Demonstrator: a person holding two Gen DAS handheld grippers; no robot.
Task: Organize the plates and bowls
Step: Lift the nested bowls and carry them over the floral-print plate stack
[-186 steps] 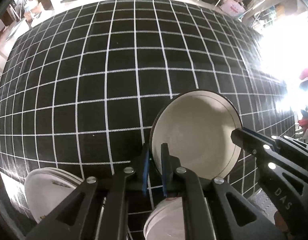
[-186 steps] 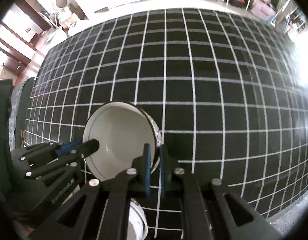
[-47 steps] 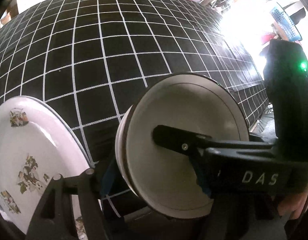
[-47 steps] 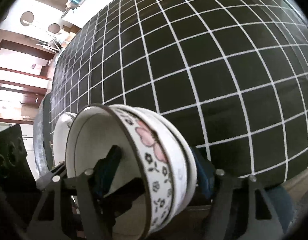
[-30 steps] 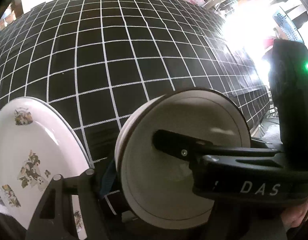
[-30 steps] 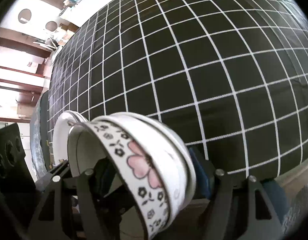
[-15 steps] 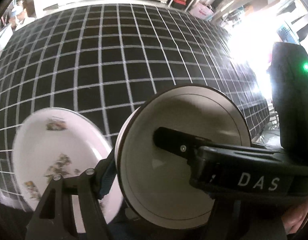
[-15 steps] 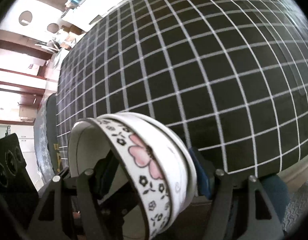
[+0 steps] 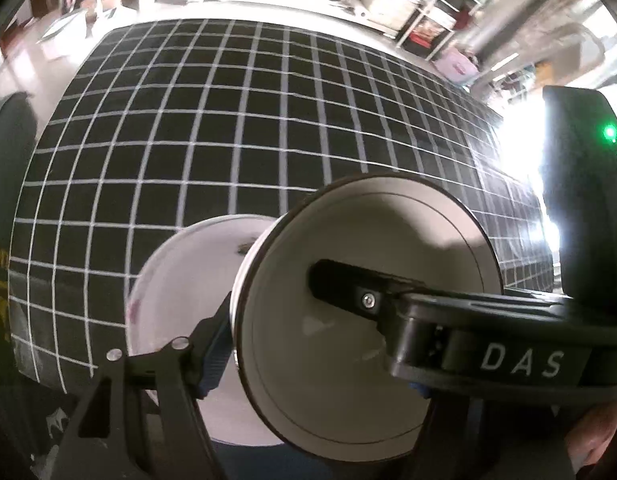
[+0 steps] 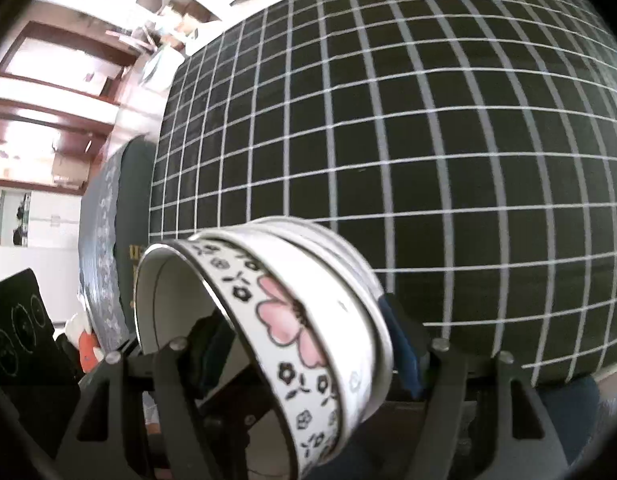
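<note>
A stack of white bowls [image 9: 368,320] with a dark rim and a pink-flower band is held on its side above the near edge of the black grid tablecloth [image 9: 248,140]. My left gripper [image 9: 308,344] is shut on the bowl stack, one finger behind it and the other side hidden. The right gripper's finger [image 9: 428,320] reaches into the bowl's mouth. In the right wrist view the bowl stack [image 10: 292,320] fills the jaws and my right gripper [image 10: 304,344] is shut on its wall. A white plate [image 9: 180,280] lies behind the bowls.
The black grid tablecloth [image 10: 388,120] stretches far ahead. A dark patterned chair back [image 10: 108,220] stands at the table's left side. Shelves and clutter [image 9: 428,20] lie beyond the far edge.
Both grippers have lifted and pulled back with the bowl stack. The table looks farther away and the decorated plate has slid behind the bowls.
</note>
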